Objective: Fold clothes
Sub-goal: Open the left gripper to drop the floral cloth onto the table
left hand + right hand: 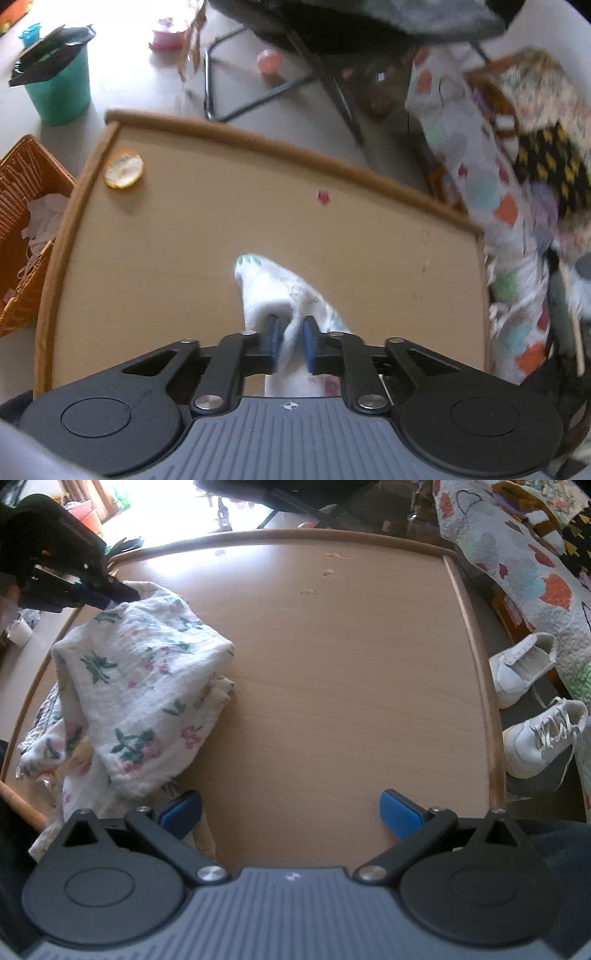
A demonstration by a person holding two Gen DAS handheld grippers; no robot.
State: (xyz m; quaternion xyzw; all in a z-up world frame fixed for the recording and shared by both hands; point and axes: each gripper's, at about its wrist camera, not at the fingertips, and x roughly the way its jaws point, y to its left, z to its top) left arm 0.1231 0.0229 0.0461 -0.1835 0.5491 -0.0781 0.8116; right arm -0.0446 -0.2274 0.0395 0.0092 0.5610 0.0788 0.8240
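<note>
Left gripper (291, 325) angled steeply down over the tan surface (332, 683), near its left rim. Jaws narrowly apart, a fold of the white floral cloth (140, 672) lying between the blue pads (273, 341) and draped over the top of one of them, not visibly pinched. Seen from the right wrist, the same gripper's tips meet the highest point of the cloth at its far left corner.

Cloth bunched in a loose heap on the left part of the surface, one broad layer folded over the rest, its near edge trailing toward the front rim and reaching just beside one pad of the right gripper (291, 808).

Right gripper spread wide over bare wood at the front of the surface, pointing down, nothing between its pads.

At the far left corner of the surface, a round yellow piece (123, 169), and farther in a small red speck (324, 197). Beside the left rim, a woven orange basket (26, 177) with white scraps inside; beyond it, a green cup (61, 92). On the floor to the right, two white sneakers (524, 668), with a patterned quilt (517, 565) hanging behind them.
</note>
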